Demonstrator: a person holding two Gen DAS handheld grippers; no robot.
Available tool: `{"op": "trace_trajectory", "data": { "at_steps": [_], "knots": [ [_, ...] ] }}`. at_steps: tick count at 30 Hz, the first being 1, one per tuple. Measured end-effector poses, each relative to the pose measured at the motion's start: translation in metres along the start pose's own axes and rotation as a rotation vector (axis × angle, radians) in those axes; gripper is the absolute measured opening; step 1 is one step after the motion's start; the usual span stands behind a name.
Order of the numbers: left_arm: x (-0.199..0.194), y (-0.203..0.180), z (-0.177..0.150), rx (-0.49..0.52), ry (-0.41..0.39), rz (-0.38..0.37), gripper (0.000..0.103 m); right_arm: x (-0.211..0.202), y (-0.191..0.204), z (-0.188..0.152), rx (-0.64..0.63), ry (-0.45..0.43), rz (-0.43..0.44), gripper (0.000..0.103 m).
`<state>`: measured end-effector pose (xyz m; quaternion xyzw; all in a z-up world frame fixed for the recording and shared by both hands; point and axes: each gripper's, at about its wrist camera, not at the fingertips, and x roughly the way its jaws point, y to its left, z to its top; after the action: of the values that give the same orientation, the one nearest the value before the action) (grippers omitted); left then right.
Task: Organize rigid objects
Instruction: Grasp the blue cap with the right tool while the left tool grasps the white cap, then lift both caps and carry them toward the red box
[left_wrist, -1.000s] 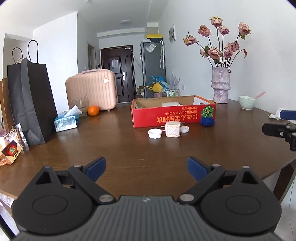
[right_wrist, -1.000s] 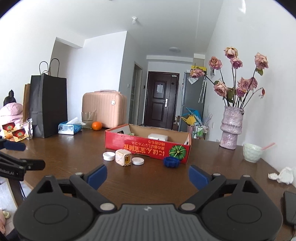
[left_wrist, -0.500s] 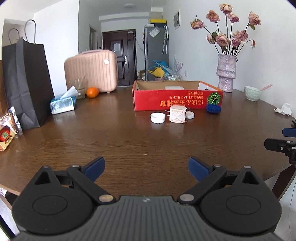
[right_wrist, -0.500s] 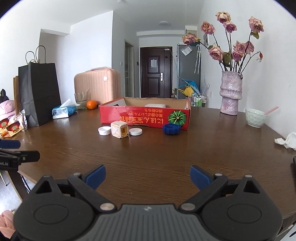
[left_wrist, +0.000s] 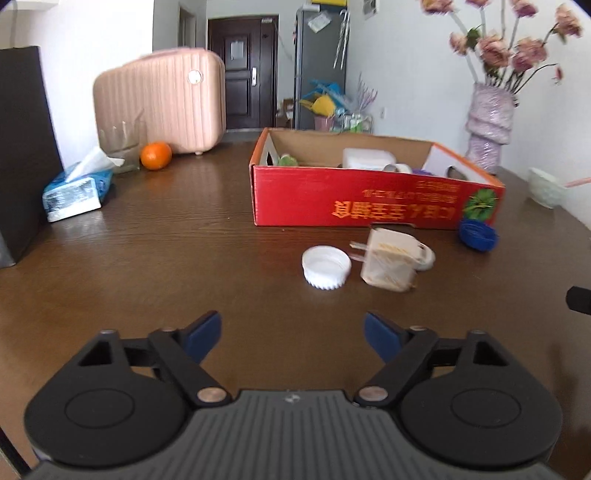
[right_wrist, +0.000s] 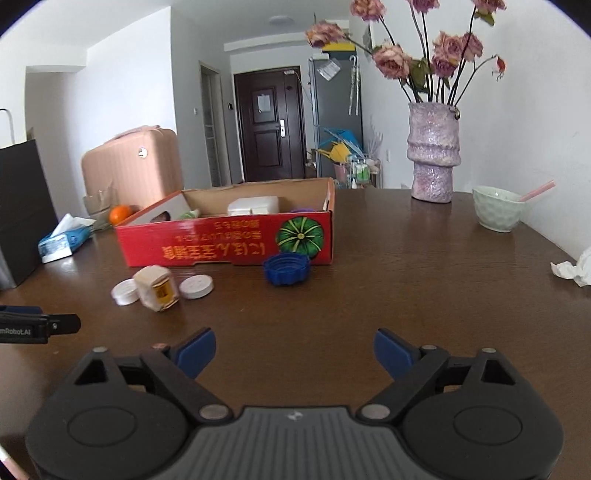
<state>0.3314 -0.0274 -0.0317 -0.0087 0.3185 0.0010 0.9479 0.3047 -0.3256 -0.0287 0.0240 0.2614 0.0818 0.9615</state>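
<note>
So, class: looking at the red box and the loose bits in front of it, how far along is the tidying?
Done: a white block and a few small items already lie in the red box. In hand: nothing; the left claw and right claw are empty, their jaws just narrowing. Left: the ridged white cap, beige plug, flat white lid and blue cap on the table.

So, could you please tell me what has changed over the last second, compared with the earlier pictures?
Both grippers have moved in over the table toward the red cardboard box, so it and the pieces in front of it look larger. The left gripper and right gripper have just been closing a little, with nothing between them. The white cap, charger plug and blue cap lie where they were.
</note>
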Motion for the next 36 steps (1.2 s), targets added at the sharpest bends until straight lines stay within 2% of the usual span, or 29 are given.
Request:
{"op": "trace_trajectory", "data": {
  "at_steps": [6,10,12,13,15,17,19,22,27,36],
  "knots": [
    [0.051,0.004,0.022,-0.017,0.068,-0.079,0.071,0.062,-0.006,0.033,-0.016,0.063,0.004,0.090],
    [0.067,-0.001,0.029,0.030,0.046,-0.059,0.067,0.102,-0.001,0.047,-0.032,0.095,0.028,0.082],
    [0.073,-0.004,0.033,0.052,0.040,-0.059,0.067,0.117,0.004,0.053,-0.050,0.096,0.042,0.082],
    [0.075,-0.006,0.033,0.065,0.034,-0.061,0.064,0.124,0.007,0.054,-0.063,0.096,0.044,0.082],
    [0.077,-0.007,0.034,0.074,0.018,-0.068,0.050,0.137,0.011,0.057,-0.072,0.103,0.049,0.079],
    [0.079,-0.006,0.036,0.068,0.015,-0.081,0.041,0.148,0.014,0.057,-0.074,0.122,0.048,0.066],
    [0.080,-0.004,0.039,0.050,0.016,-0.096,0.041,0.157,0.015,0.057,-0.063,0.138,0.045,0.064],
    [0.080,-0.002,0.040,0.042,0.017,-0.104,0.041,0.162,0.017,0.058,-0.070,0.127,0.033,0.054],
    [0.067,0.003,0.038,0.007,0.022,-0.107,0.041,0.153,0.016,0.057,-0.056,0.119,0.033,0.054],
    [-0.012,0.007,0.014,0.016,-0.021,-0.089,0.041,0.066,0.019,0.022,-0.034,0.076,0.045,0.054]
  ]
}}
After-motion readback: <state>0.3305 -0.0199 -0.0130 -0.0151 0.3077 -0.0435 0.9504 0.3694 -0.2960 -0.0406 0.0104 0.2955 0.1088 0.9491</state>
